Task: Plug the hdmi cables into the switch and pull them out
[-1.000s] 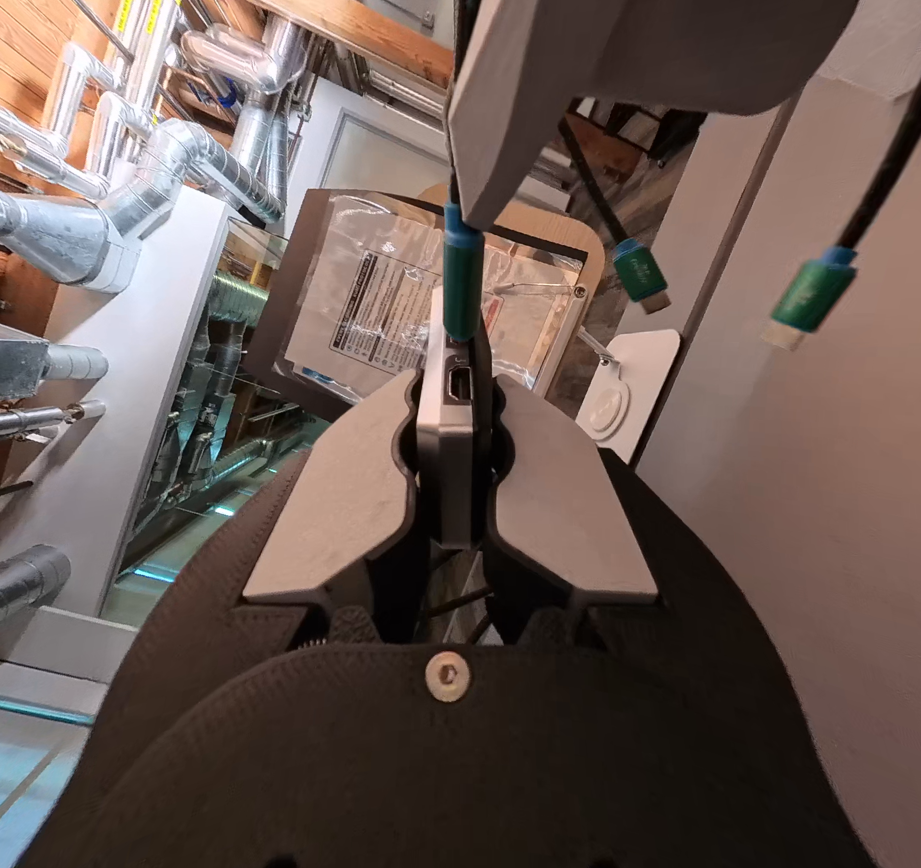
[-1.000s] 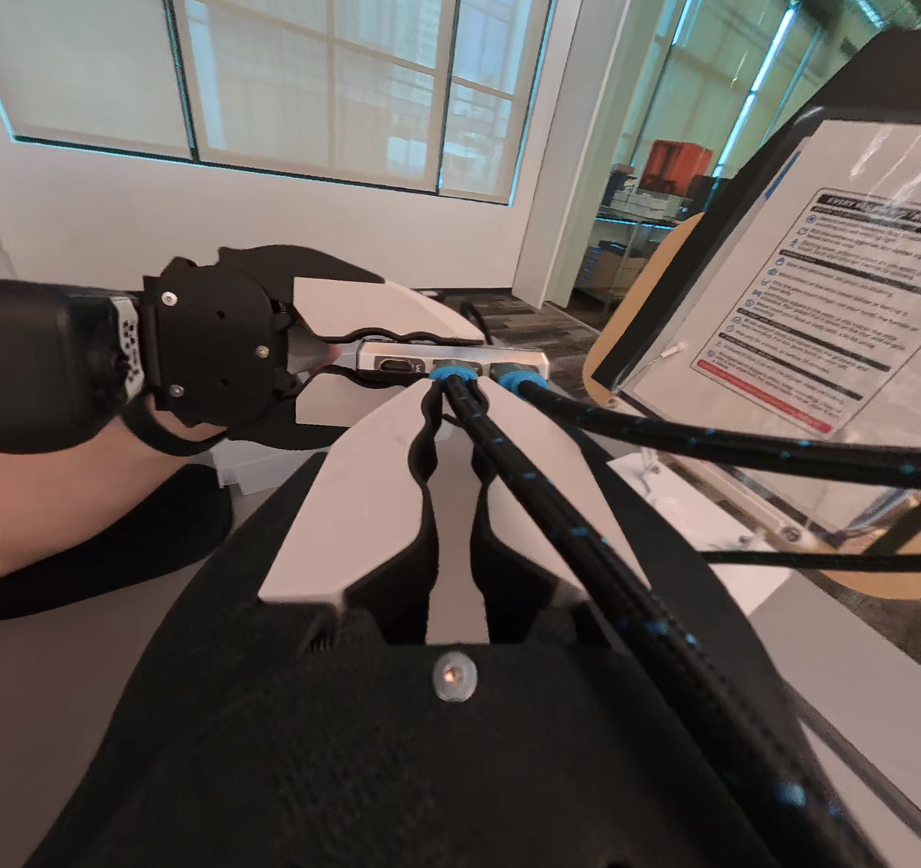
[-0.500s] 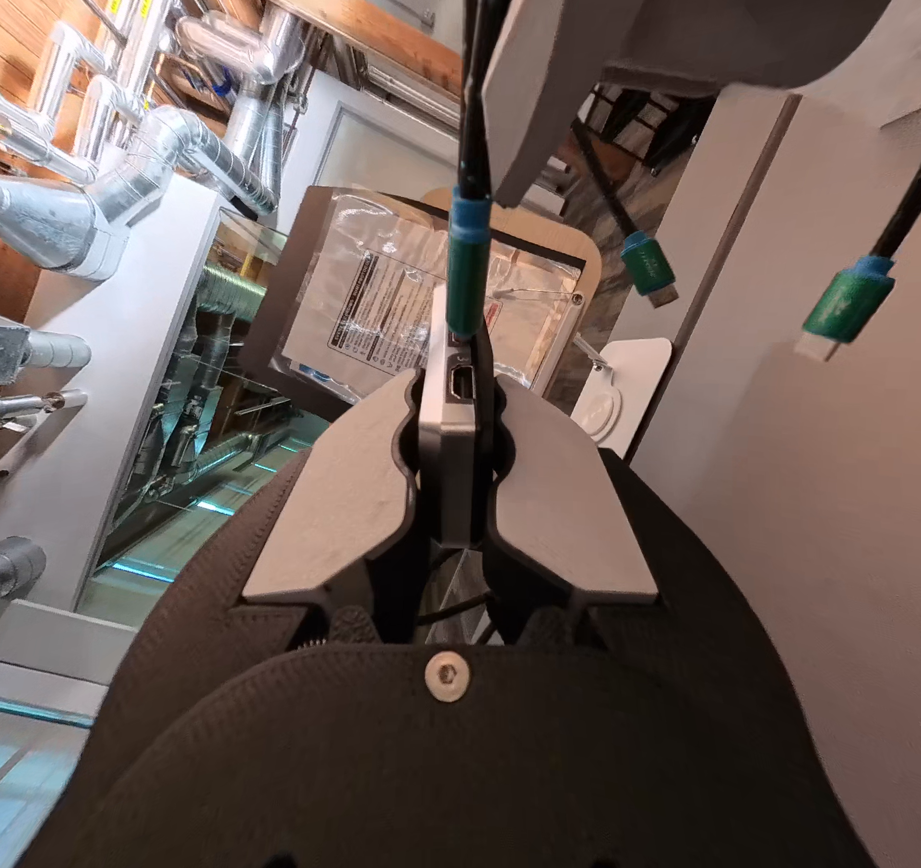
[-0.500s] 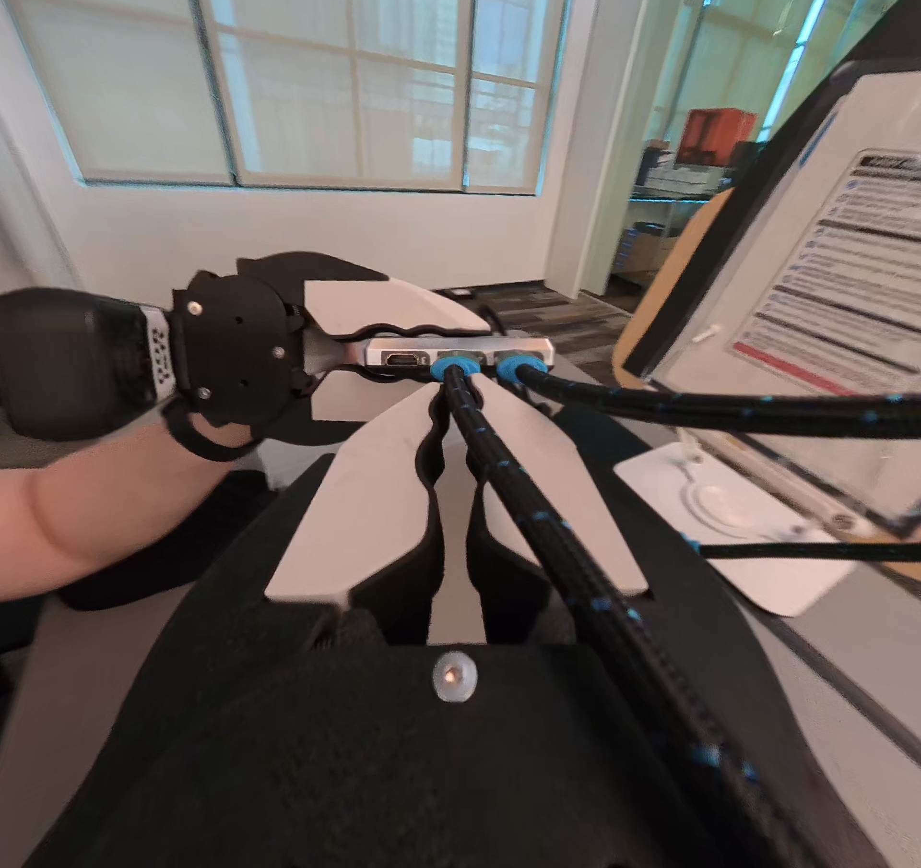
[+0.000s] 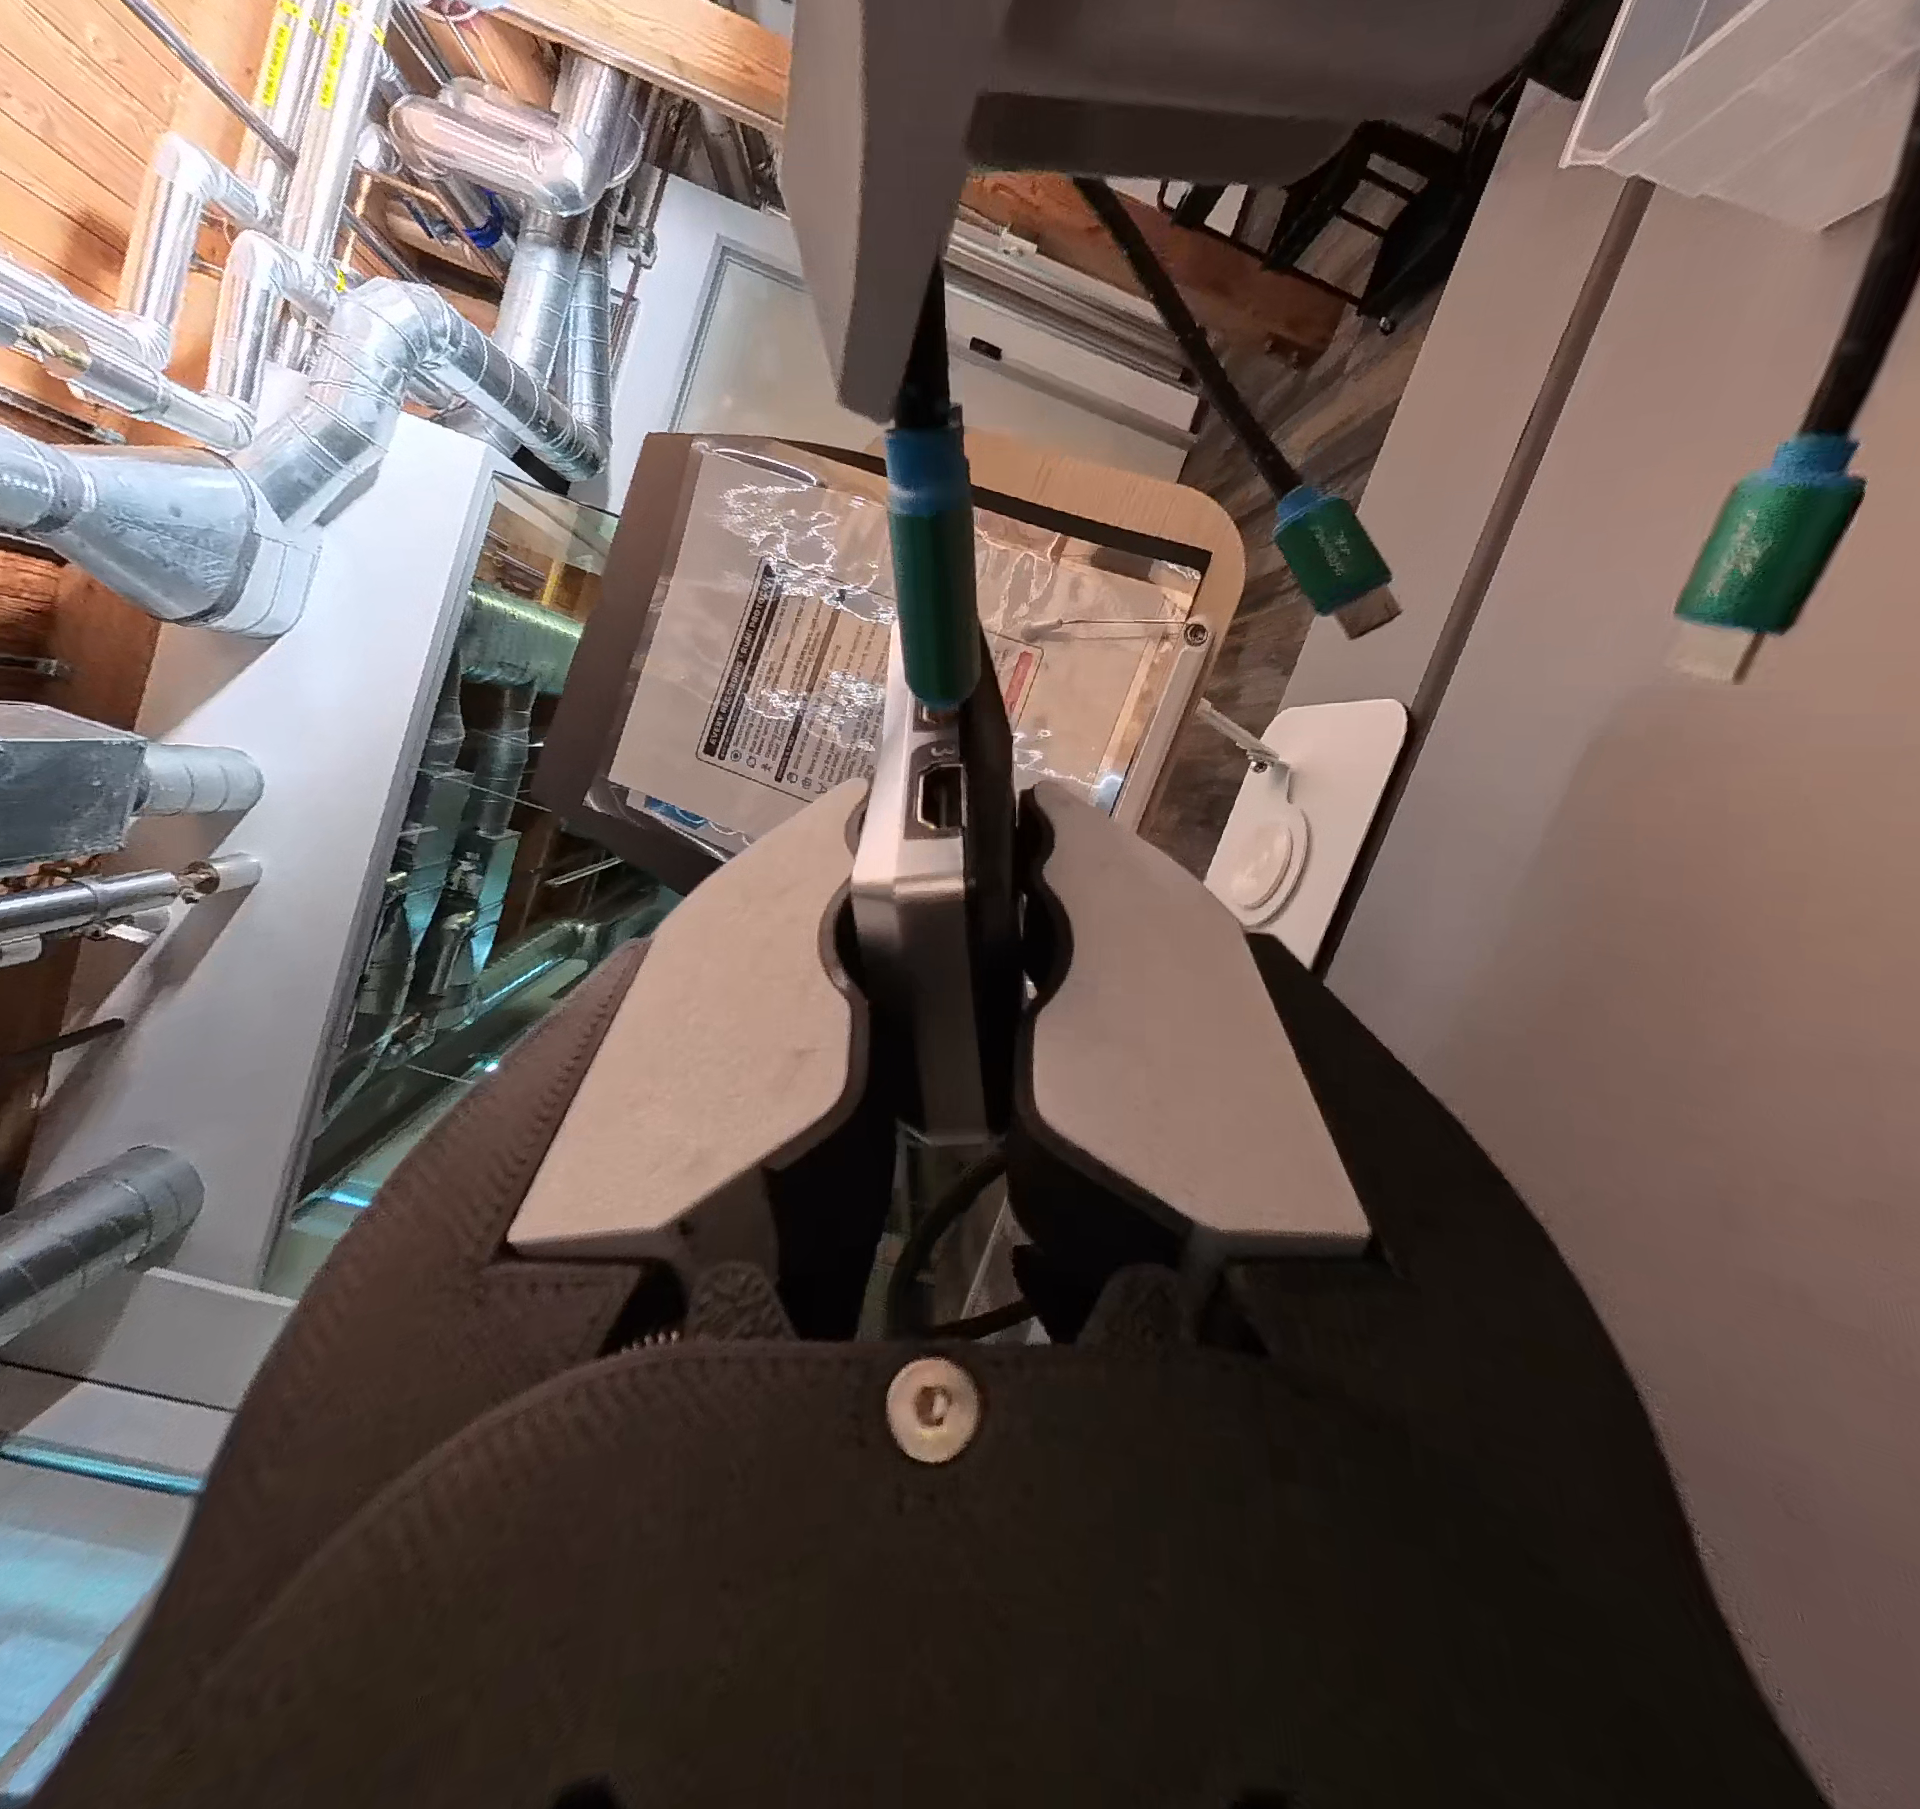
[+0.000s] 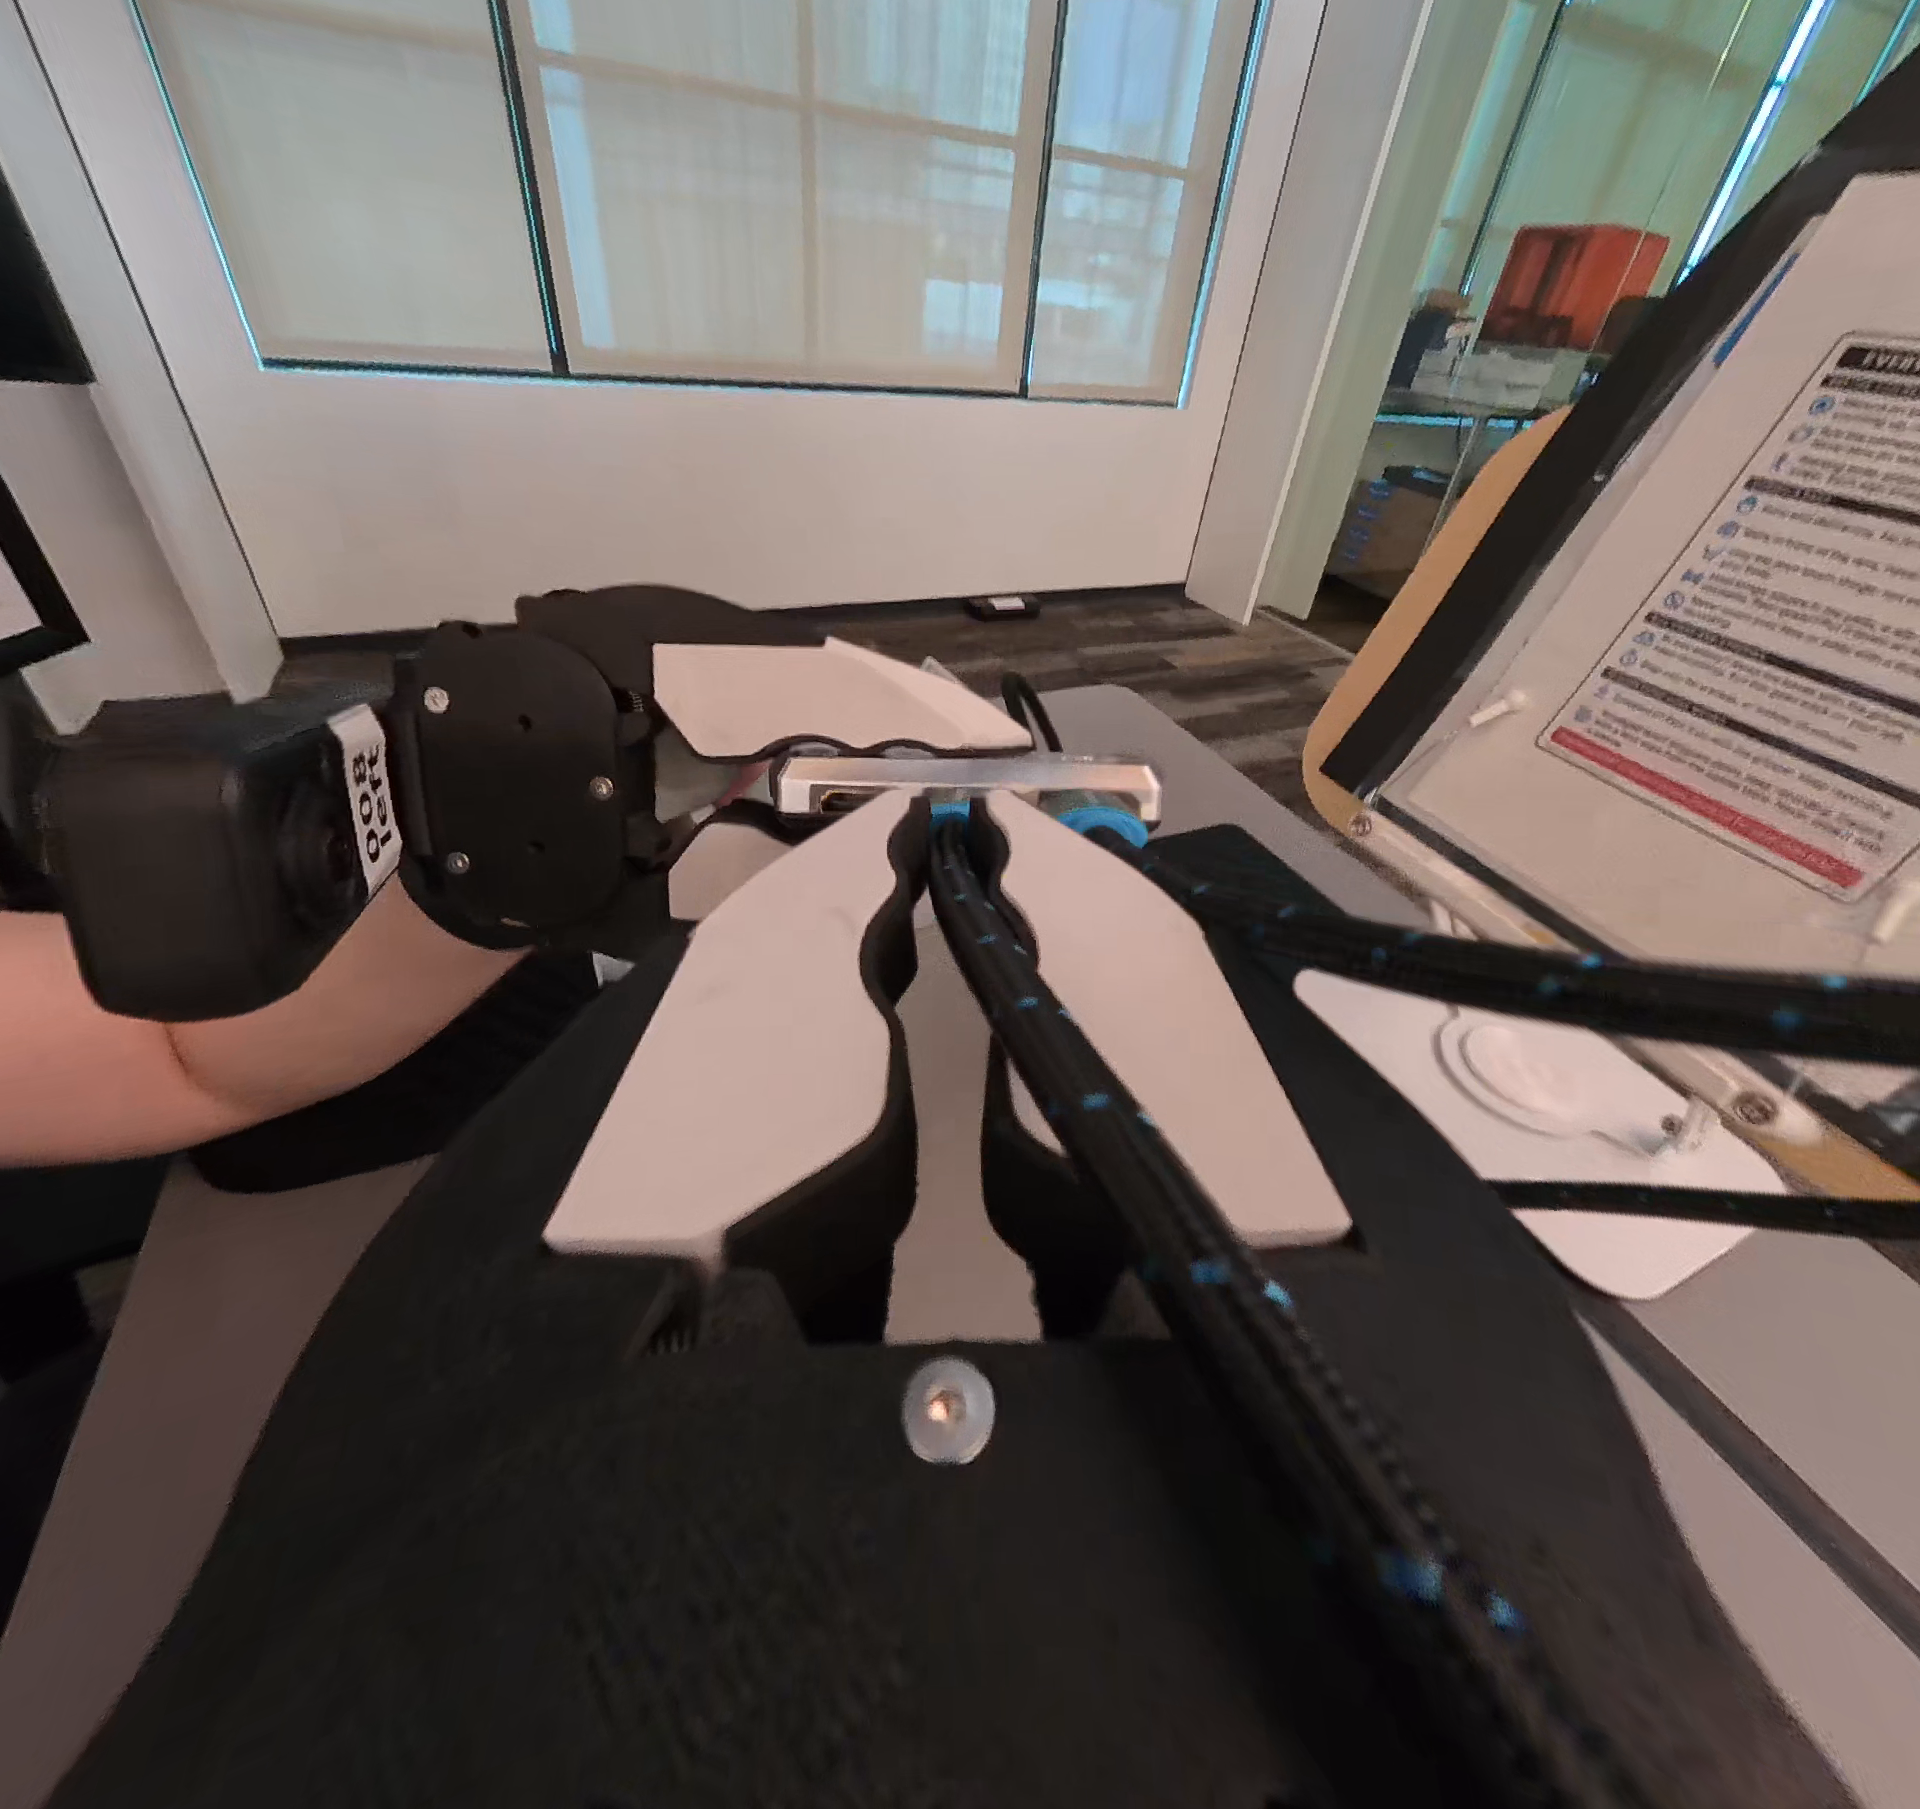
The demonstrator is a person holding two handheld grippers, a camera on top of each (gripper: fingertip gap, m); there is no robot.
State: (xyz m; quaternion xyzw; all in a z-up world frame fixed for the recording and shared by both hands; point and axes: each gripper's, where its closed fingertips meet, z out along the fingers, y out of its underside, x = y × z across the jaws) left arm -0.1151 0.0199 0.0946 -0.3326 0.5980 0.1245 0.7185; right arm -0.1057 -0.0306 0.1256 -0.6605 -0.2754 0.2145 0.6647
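My left gripper [image 5: 940, 809] is shut on the silver HDMI switch [image 5: 909, 886], which I see edge-on, with one empty port facing me. A green HDMI plug [image 5: 930, 606] sits in the port beyond it. In the right wrist view, my right gripper [image 6: 951, 814] is shut on that plug's blue collar and black braided cable [image 6: 1039, 1011], right at the switch [image 6: 966, 774]. A second plug [image 6: 1091, 814] is in the port to its right. The left gripper [image 6: 831, 710] holds the switch's left end. Two loose green plugs [image 5: 1330, 564] [image 5: 1766, 564] hang free.
A clear stand with a printed sheet [image 6: 1714, 668] is close on the right on the grey table [image 6: 1766, 1396]. A white pad with a round disc [image 6: 1507, 1063] lies by it, under the cables. A person's forearm [image 6: 156, 1032] is at the left.
Both grippers have shifted together with the switch. My right gripper's tips now sit closer against the switch. Both plugs stay in their ports, and the loose plugs have swung a little.
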